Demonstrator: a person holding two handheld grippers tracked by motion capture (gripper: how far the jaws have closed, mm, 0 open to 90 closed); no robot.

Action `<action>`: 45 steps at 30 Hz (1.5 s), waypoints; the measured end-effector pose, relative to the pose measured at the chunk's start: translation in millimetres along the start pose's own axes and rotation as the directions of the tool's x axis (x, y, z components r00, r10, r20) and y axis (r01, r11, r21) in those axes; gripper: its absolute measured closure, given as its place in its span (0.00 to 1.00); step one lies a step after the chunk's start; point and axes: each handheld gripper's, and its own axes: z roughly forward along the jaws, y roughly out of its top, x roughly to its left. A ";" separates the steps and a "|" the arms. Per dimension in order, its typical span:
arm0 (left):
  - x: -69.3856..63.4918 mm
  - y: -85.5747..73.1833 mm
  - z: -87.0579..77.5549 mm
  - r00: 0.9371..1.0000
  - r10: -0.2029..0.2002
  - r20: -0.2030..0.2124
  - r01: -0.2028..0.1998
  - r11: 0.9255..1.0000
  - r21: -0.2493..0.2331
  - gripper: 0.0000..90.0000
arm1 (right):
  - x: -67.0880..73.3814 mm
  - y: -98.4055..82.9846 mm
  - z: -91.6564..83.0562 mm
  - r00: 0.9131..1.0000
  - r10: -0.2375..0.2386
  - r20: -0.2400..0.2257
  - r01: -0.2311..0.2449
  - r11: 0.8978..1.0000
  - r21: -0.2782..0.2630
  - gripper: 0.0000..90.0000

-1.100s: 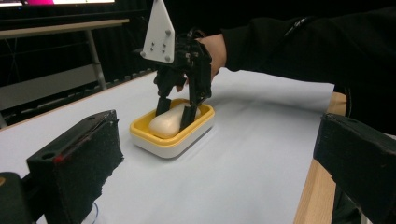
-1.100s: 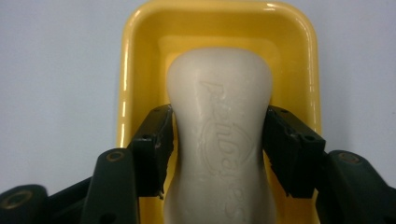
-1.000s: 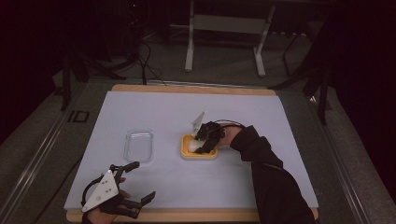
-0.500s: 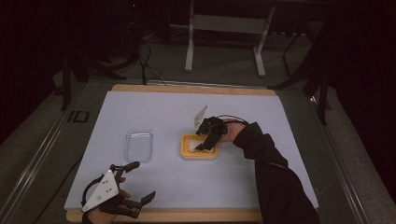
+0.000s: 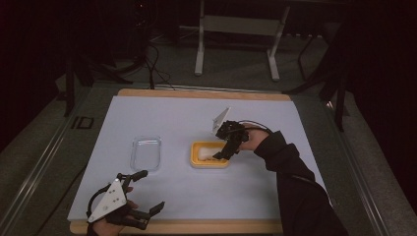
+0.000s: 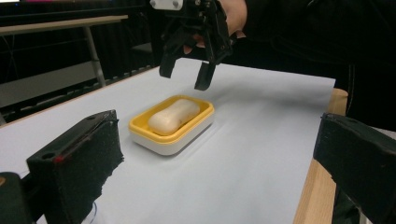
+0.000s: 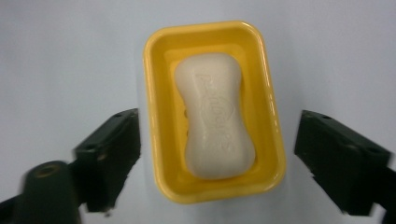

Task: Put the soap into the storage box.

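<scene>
High view: white table [image 5: 172, 118] w/ wood edging; yellow soap dish [image 5: 210, 155] sits right of centre, pale soap bar [image 5: 204, 154] lying in it. Right gripper [image 5: 223, 152] hangs over the dish's right end, pointing down, jaws have just been opening, nothing clamped between them. Clear plastic lid [image 5: 146, 153] lies flat to the left of the dish, apart from it. Left gripper [image 5: 145, 191] is near the front-left table edge, held level in the person's hand, jaws spread, nothing between them, well apart from dish and lid. Left gripper view: own two black jaws stand wide at the frame's sides, gap empty; past them the soap dish [image 6: 171, 123] on the white surface w/ the soap bar [image 6: 173, 115] resting inside, lengthwise. Right gripper [image 6: 187, 80] is above the dish, tips clear of the soap, not touching it. Right gripper view: looks straight down; soap dish [image 7: 212, 109] between the two jaws, which stand outside the dish's long sides, apart from its rim. Soap bar [image 7: 215, 114] lies flat in the dish, embossed face up, lettering too blurred to read; soap is free, no pad on it.
</scene>
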 end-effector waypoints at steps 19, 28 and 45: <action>0.3 -0.6 0.1 1.000 -0.005 -0.003 0.005 1.000 0.002 0.01 | 15.2 -29.9 -13.5 0.972 0.193 0.131 -0.188 0.981 -0.050 0.15; -0.3 -0.8 0.5 1.000 -0.006 -0.003 0.007 1.000 0.009 0.01 | 25.7 -46.9 -21.6 0.951 0.270 0.153 -0.255 0.961 -0.107 0.15; -1.2 -0.8 1.5 1.000 -0.001 0.002 0.001 1.000 0.015 0.01 | 54.4 -90.2 -30.6 0.884 0.407 0.232 -0.344 0.900 -0.268 0.15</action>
